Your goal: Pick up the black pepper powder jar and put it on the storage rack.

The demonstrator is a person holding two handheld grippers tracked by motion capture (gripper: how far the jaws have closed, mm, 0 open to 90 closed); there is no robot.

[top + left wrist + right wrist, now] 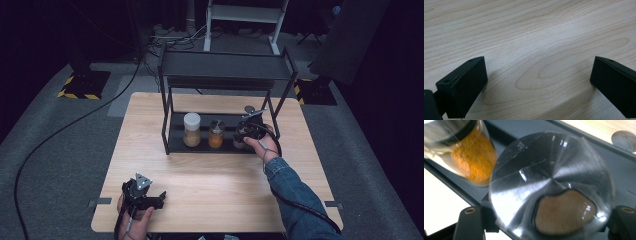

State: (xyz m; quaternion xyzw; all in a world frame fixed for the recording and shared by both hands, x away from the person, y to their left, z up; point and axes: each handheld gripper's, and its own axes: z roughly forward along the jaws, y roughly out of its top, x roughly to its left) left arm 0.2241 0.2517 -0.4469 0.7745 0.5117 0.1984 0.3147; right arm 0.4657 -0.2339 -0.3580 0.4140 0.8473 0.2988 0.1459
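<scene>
Steel-lidded jar (551, 187) between right hand-held gripper's (549, 225) spread jaws.

The high view looks forward and down over the whole pale wooden bench (210, 185) from above. The left gripper view stares close at bare bench wood. The right gripper view hovers over a shiny metal jar lid (551, 185) inside the black metal shelf rack (172, 145).

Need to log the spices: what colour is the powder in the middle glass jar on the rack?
Orange powder, clearest in the right gripper view.
</scene>
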